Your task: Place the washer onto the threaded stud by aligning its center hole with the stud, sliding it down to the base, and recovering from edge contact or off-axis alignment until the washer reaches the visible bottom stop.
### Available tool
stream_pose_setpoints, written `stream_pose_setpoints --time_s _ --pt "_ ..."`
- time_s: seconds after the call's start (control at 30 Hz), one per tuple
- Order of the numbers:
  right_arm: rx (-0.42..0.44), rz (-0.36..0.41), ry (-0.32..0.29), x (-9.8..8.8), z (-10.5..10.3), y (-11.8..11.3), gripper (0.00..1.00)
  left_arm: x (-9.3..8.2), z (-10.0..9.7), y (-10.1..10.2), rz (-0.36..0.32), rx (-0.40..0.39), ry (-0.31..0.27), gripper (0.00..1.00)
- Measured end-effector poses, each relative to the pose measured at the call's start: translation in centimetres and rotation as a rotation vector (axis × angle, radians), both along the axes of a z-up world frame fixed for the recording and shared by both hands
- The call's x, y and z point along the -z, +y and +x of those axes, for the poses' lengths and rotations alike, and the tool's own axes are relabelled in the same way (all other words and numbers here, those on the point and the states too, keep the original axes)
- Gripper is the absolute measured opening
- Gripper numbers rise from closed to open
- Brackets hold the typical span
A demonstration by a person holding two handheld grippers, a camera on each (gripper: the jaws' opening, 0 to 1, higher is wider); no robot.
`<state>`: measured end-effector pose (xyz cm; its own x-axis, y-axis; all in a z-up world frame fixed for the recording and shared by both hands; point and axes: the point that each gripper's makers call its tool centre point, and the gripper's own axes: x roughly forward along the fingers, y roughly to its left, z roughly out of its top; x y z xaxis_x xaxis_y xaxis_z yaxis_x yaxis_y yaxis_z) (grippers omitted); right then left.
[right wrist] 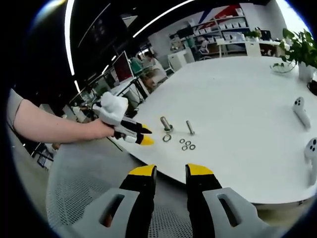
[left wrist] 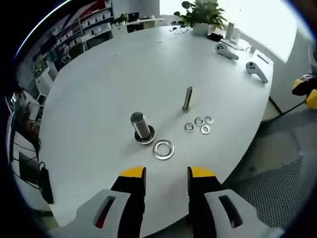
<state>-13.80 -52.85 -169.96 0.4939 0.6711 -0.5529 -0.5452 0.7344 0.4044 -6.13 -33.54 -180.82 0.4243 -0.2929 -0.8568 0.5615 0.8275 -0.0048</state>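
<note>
Large washer (left wrist: 163, 149) flat on the table (left wrist: 99, 99), just beside the big stud (left wrist: 140, 125) and nearest the left gripper (left wrist: 166, 174). Stud upright, with a ring already seated round its base, touching the tabletop. Further back a thinner stud (left wrist: 187, 97), also upright, and near its foot four small washers (left wrist: 199, 124) in a loose cluster, apart from the large one. Seen from the right gripper view: same studs and rings small and distant near the table's near edge, big stud (right wrist: 165, 123) with the loose washer (right wrist: 167, 138) beside it. Left gripper (right wrist: 143, 136) there held in a hand (right wrist: 101, 130) and reaching toward the parts; jaws parted, nothing between them. Right gripper (right wrist: 171, 172) back off the table edge, over a mesh chair (right wrist: 79, 198); jaws likewise apart and empty. Two white controllers (left wrist: 237, 58) and a plant (left wrist: 200, 15) at the far side, well clear. Step in hand, by judgement: approach, before any pick-up. Next move likely calls for lowering the left jaws over the large washer's rim, pinching an edge thin against the table, lifting, then centring the hole above the stud tip.
</note>
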Motion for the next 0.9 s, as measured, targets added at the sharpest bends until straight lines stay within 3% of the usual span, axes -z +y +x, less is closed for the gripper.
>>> stream_pose_setpoints --time_s 0.27,0.4,0.5,0.9 --pt "0.024 0.004 -0.011 -0.2 0.3 -0.3 0.26 0.9 0.9 -0.4 -0.020 -0.047 0.027 0.31" --pt "0.030 0.001 -0.010 -0.2 0.4 -0.3 0.26 1.0 1.8 -0.6 -0.067 -0.123 0.036 0.32" --pt "0.053 0.012 -0.026 -0.5 0.7 -0.6 0.26 1.1 2.5 -0.4 -0.060 -0.131 0.026 0.32" --pt "0.099 0.028 -0.028 -0.7 1.3 -1.1 0.26 3.5 2.7 -1.1 0.019 -0.095 0.100 0.31"
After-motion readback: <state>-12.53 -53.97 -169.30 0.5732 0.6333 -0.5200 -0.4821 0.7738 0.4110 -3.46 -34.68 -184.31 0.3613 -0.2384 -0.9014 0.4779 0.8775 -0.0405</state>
